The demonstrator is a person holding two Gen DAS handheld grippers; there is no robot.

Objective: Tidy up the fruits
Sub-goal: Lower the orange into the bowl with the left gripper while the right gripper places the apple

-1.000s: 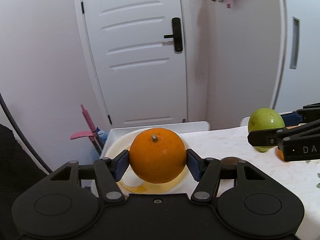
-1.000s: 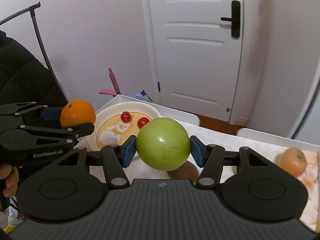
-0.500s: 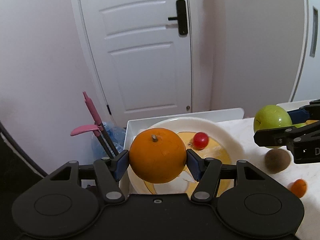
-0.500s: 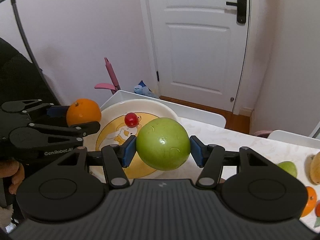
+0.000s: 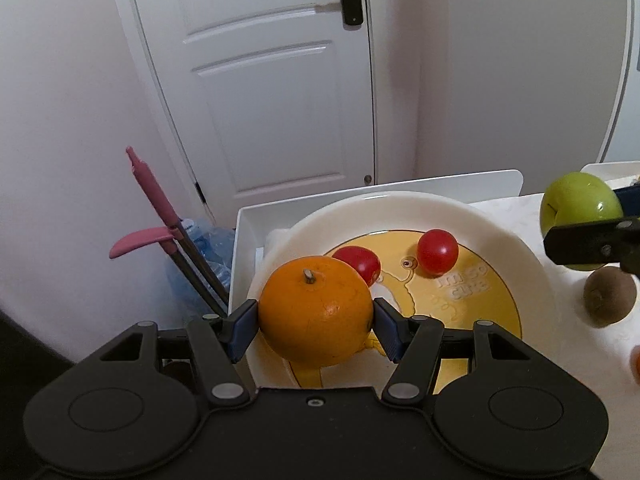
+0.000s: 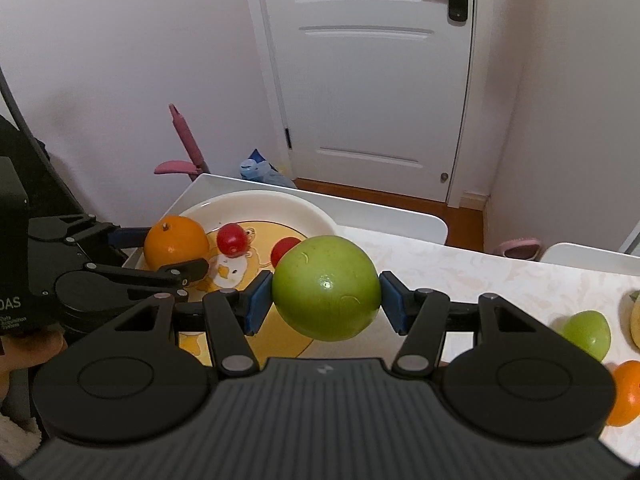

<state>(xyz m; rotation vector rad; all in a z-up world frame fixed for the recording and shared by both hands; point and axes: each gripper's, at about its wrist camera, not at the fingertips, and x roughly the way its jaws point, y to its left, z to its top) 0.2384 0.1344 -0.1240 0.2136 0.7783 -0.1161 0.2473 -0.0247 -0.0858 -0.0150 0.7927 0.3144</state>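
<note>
My left gripper (image 5: 316, 322) is shut on an orange (image 5: 316, 310) and holds it over the near left part of a white plate (image 5: 500, 236) with a yellow cartoon centre. Two red cherry tomatoes (image 5: 437, 251) lie on the plate. My right gripper (image 6: 326, 300) is shut on a green apple (image 6: 326, 288), held just right of the plate (image 6: 280, 204). The orange (image 6: 176, 242) and the left gripper (image 6: 168, 258) show at the left of the right wrist view. The apple (image 5: 580, 206) shows at the right edge of the left wrist view.
A brown kiwi (image 5: 609, 296) lies on the table right of the plate. A small green fruit (image 6: 588, 334), a small orange (image 6: 628, 394) and a yellow fruit lie at the right. The plate rests in a white tray (image 5: 244, 240) at the table's far edge. A pink-handled tool (image 5: 156, 208) stands beyond.
Both grippers have tipped down and moved closer to the plate. The orange now hangs over the plate's near left part, and the apple has come closer to its right rim.
</note>
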